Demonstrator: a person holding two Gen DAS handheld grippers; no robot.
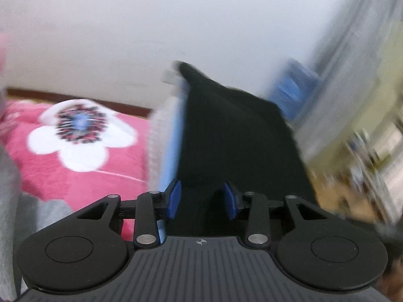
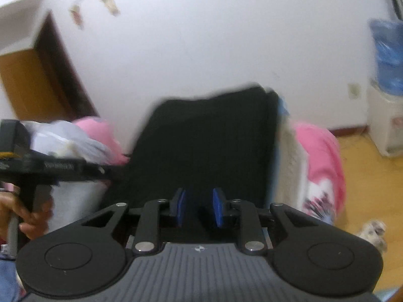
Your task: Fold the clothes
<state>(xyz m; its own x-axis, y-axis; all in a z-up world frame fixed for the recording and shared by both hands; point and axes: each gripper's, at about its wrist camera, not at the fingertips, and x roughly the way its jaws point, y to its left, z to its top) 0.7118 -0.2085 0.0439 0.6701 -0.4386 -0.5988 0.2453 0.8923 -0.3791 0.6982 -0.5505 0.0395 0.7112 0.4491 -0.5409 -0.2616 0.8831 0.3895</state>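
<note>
Here both grippers (image 1: 201, 200) (image 2: 199, 207) pinch the black garment (image 1: 226, 136) above a pink blanket (image 1: 100, 176), white wall (image 1: 176, 25) behind

Left wrist view: garment (image 1: 234, 136) center frame, rising from betw. left gripper (image 1: 202, 198) fingers; blanket (image 1: 83, 156) lower left, wall (image 1: 176, 25) behind. Right wrist view: garment center above right gripper (image 2: 199, 210); door (image 2: 32, 80) upper left, hand (image 2: 30, 216) lower left, water dispenser (image 2: 385, 95) far right on floor (image 2: 365, 176).
</note>
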